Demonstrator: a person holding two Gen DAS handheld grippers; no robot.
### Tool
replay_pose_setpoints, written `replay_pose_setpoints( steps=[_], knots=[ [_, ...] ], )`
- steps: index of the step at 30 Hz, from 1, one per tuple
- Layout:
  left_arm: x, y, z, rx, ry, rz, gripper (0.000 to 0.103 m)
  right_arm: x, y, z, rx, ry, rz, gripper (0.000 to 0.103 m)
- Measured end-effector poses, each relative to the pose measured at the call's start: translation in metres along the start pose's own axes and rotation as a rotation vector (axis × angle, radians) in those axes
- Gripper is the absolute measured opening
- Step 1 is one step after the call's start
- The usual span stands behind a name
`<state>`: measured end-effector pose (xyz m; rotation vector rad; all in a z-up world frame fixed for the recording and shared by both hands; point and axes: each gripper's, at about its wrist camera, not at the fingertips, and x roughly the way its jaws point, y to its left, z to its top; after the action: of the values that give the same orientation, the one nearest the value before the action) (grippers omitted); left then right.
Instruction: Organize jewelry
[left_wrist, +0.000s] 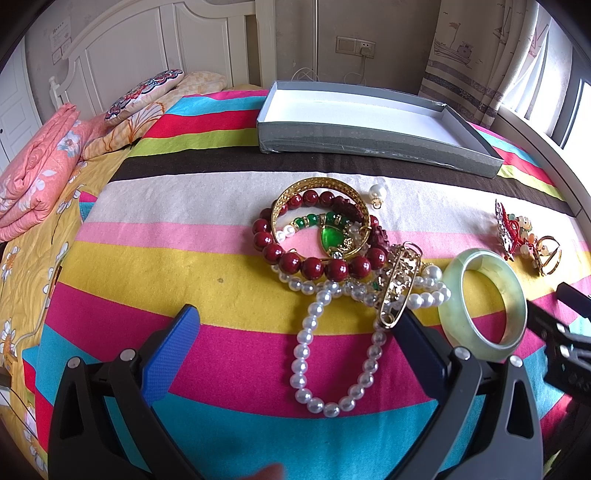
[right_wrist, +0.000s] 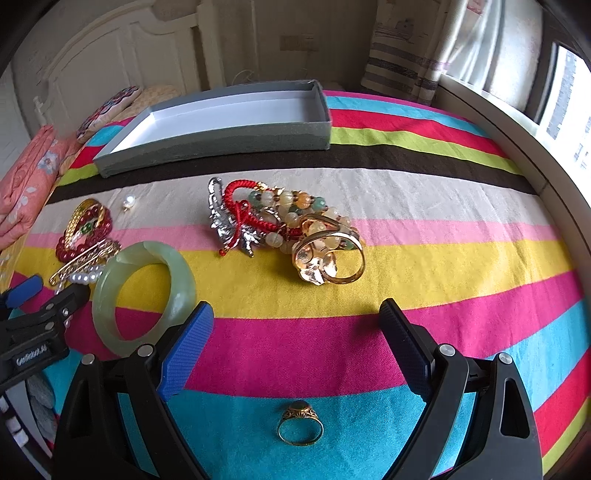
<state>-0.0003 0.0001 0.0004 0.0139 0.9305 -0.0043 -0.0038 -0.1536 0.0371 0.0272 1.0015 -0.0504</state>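
Both tools stand wide and empty over the striped bed: the left tool (left_wrist: 295, 332) hangs above a loop of the pearl necklace (left_wrist: 332, 354), and the right tool (right_wrist: 295, 325) faces the gold flower ring (right_wrist: 325, 258), with a small gold ring (right_wrist: 300, 424) lying close under it. The grey box (left_wrist: 369, 140) sits empty at the far side, well apart from every piece. The main risk is the tangle: the pearl necklace runs under the red bead bracelet (left_wrist: 314, 258) and the gold pin (left_wrist: 397, 284), so lifting it would likely drag those along or spill them. The jade bangle (left_wrist: 484, 299) looks smooth and may slip or roll from the fingers. The flower ring seems to touch the bead cluster (right_wrist: 288, 206), though the contact is hard to judge here.
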Motion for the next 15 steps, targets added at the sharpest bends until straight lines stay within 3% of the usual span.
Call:
replay_pose_setpoints(
  steps=[1, 5, 7, 9, 12, 15],
  knots=[
    [0.000, 0.000, 0.000, 0.000, 0.007, 0.002, 0.101, -0.002, 0.000, 0.001, -0.028, 0.006, 0.045, 0.088],
    [-0.004, 0.003, 0.000, 0.027, 0.047, -0.046, 0.101, -0.030, -0.008, -0.006, -0.030, -0.114, 0.172, 0.089],
    [-0.013, 0.016, -0.004, -0.021, 0.036, -0.121, 0.099, -0.039, -0.005, -0.006, -0.068, -0.109, 0.239, 0.089],
    [-0.037, 0.045, -0.006, -0.092, -0.029, -0.168, 0.099, -0.043, 0.005, -0.008, -0.135, -0.083, 0.294, 0.089],
    [-0.077, 0.082, -0.013, -0.148, -0.144, -0.124, 0.099, -0.055, 0.029, -0.012, -0.280, -0.109, 0.299, 0.089],
    [-0.106, 0.113, -0.019, -0.185, -0.202, -0.074, 0.099, -0.064, 0.062, -0.017, -0.422, -0.108, 0.326, 0.087]
  ],
)
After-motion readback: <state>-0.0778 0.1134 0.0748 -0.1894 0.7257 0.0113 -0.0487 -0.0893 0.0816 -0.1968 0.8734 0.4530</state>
